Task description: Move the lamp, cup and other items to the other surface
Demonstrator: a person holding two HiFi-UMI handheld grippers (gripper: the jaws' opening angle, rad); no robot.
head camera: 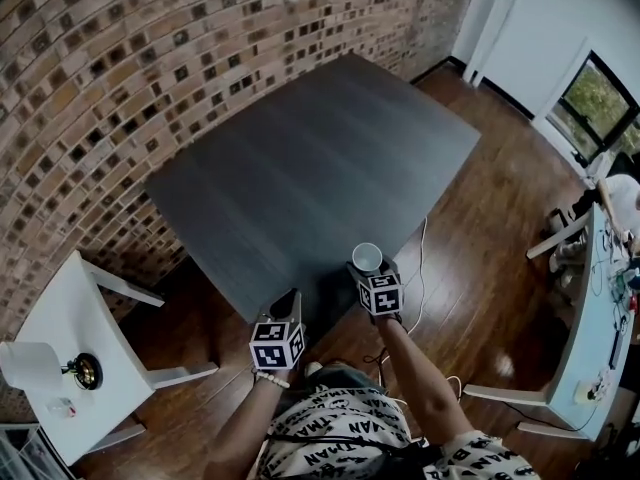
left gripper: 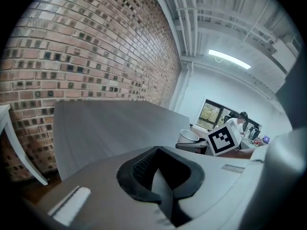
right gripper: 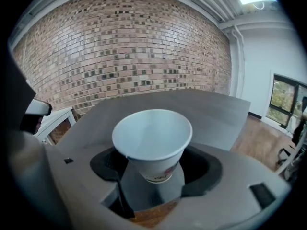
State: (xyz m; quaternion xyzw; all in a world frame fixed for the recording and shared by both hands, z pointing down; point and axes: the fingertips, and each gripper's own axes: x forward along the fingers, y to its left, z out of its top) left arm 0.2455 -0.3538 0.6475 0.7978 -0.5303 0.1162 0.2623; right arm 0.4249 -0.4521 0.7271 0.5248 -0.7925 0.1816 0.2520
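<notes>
A white paper cup stands upright between the jaws of my right gripper, just over the near edge of the dark grey table. The right gripper view shows the cup pinched at its lower part, with the right gripper shut on it. My left gripper hovers beside it to the left, also at the table's near edge. Its jaws look shut with nothing between them. A lamp with a white shade and a brass base stands on the white side table at lower left.
A small item lies near the lamp on the white table. A cable trails over the wooden floor right of the dark table. A long white desk with clutter and a seated person are at far right. A brick wall runs behind.
</notes>
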